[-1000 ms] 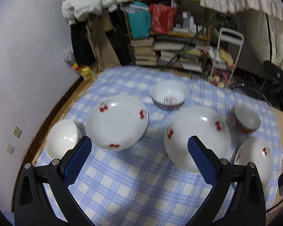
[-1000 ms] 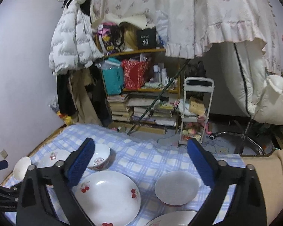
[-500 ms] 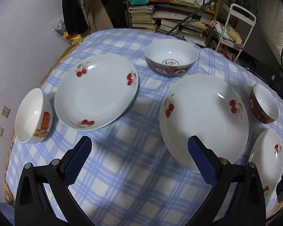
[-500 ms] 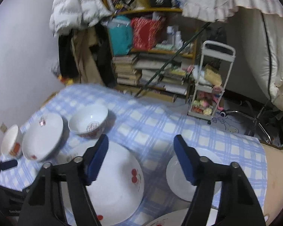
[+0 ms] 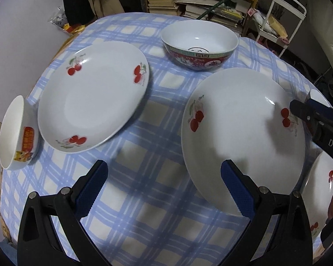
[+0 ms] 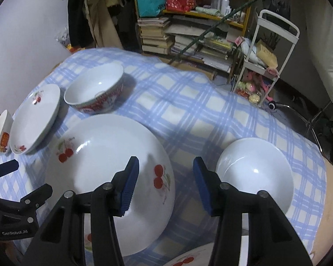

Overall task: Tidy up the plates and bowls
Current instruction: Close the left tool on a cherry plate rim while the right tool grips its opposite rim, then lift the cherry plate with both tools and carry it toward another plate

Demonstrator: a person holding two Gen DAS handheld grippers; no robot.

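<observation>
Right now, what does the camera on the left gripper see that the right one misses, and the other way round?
Only the left view shows the third cherry plate's face well.

Only the right view shows the plain white bowl whole, and the white trolley's lower shelves.

Both show the middle cherry plate, the far cherry plate, the red-patterned bowl, the small bowl and the checked cloth.

It was a cluttered home: behind the table [image 6: 188,102] stood a bookshelf [image 6: 188,31], hung coats [image 6: 86,17] beside it.

Dim indoor light, glare spots on plates [image 5: 242,133] (slight blur), heavy fisheye bending, dark corners.
</observation>
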